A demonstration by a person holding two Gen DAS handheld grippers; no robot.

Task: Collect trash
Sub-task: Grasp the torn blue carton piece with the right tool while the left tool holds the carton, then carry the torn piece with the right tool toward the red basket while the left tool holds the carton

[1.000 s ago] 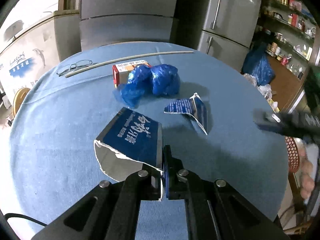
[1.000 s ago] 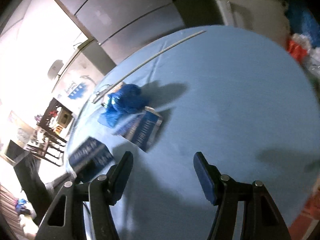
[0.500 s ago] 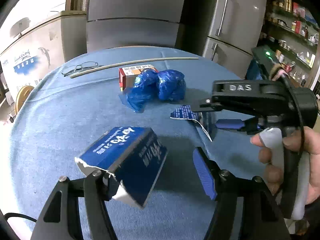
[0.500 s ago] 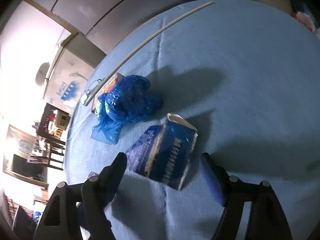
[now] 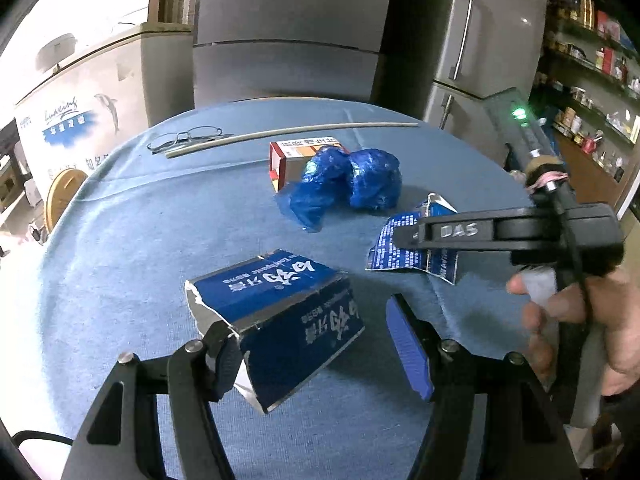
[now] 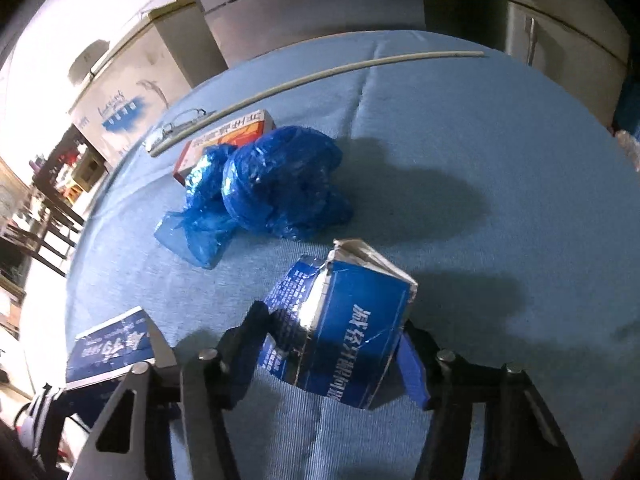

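Observation:
A large torn blue carton (image 5: 280,312) lies on the blue-clothed table (image 5: 120,260), leaning on the left finger of my open left gripper (image 5: 316,356); the right pad stands apart from it. A smaller torn blue carton (image 6: 348,328) sits between the closing jaws of my right gripper (image 6: 330,352), and both pads touch its sides. The left wrist view shows the right gripper (image 5: 500,232) above that carton (image 5: 408,248), with a hand (image 5: 572,320) on its grip. The large carton (image 6: 108,348) also shows low on the left in the right wrist view.
Crumpled blue plastic bags (image 5: 348,188) (image 6: 276,184) lie mid-table against a red-and-white box (image 5: 296,152) (image 6: 228,132). Behind them lie a long white stick (image 5: 288,134) (image 6: 320,76) and glasses (image 5: 184,138). Grey fridges and a white freezer stand beyond the far edge.
My left gripper opened and let the large carton go; it now rests on the table. My right gripper swung in over the small carton and its jaws narrowed onto it.

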